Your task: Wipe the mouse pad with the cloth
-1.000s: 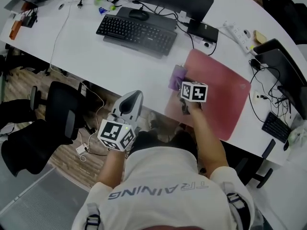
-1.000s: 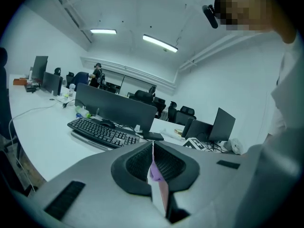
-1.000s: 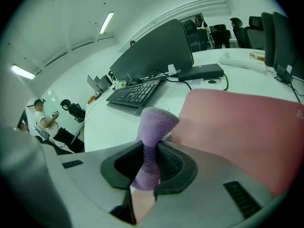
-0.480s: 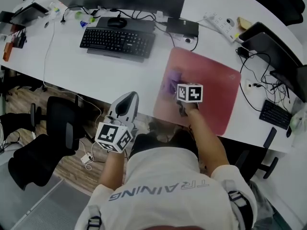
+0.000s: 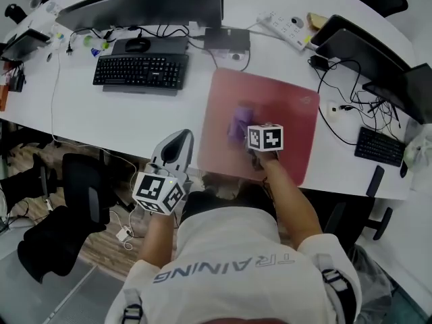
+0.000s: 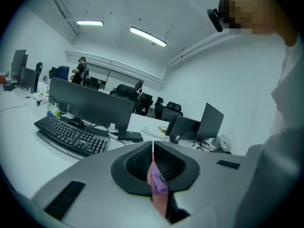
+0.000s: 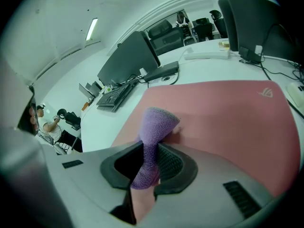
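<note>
Pinching a purple cloth tight between its jaws, the right gripper has the cloth's loose end pressed down on the pink mouse pad. From the head view that's a bit left of the pad's middle.

The left gripper isn't doing anything. Its jaws are clenched together with nothing in them, and it hangs by the front edge of the white tabletop, left of the pad and well apart from the cloth.

The stuff around the pad is pretty typical desk clutter:
- A black keyboard sits off to the left, with a black mouse just behind it and a big monitor behind that.
- A small black box with wires coming out of it is near the pad's far left corner.
- A white power strip lies further back.
- Black cables run just beside the pad's right edge, by another dark screen.
- A second keyboard is out near the right end of the tabletop.

Down on the floor to the left there's a black office chair. On the pad itself, only the cloth and the right gripper are in the way.
</note>
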Motion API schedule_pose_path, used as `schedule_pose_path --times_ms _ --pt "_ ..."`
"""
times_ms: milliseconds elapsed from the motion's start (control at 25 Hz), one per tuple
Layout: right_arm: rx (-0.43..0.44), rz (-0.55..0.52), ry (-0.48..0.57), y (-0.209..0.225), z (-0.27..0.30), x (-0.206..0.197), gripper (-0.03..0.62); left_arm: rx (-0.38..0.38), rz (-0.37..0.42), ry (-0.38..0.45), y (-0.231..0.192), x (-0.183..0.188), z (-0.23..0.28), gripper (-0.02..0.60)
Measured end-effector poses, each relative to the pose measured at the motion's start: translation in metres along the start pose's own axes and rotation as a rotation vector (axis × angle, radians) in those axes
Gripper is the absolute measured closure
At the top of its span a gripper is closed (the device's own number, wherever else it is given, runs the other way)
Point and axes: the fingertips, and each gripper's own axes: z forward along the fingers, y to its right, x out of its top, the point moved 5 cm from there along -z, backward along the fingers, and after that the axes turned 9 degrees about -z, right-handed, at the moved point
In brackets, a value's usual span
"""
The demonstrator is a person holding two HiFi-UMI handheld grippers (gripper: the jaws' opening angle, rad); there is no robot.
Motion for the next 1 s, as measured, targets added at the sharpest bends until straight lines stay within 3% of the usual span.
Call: schedule_pose_path --times_ms 1000 --pt "-0.166 0.148 0.04 0.155 -0.126 -0.077 0.507 -0.199 0.087 -0.117 0.118 -0.03 0.112 0.543"
